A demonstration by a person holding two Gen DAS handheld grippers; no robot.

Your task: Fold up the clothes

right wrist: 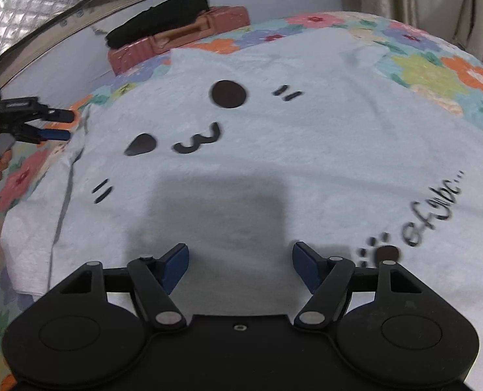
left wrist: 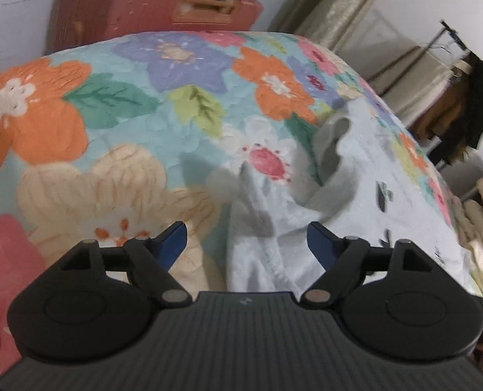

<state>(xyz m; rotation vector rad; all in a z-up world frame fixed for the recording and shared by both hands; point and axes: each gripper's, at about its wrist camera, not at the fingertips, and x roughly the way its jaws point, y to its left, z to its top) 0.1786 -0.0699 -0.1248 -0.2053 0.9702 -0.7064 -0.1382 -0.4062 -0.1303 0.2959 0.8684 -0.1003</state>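
Both tools wide and empty over a pale T-shirt [right wrist: 274, 137] spread on the floral bed [left wrist: 78, 123].
Left tool [left wrist: 246, 244] nears the bunched sleeve [left wrist: 336, 150] at 1 o'clock; right tool [right wrist: 239, 265] hovers mid-shirt. Pinching the sheet too would likely spoil the fold.

A bed takes up most of the room, covered by a floral bedspread [left wrist: 117, 120] in orange, purple, pink and cream blooms on pale blue. Behind it at twelve o'clock lies a pink suitcase [left wrist: 150, 9] with a black cloth [right wrist: 158, 16] on top. Beige curtains [left wrist: 336, 6] hang at about one o'clock, and dark clothes hang on a rack [left wrist: 469, 97] at three.
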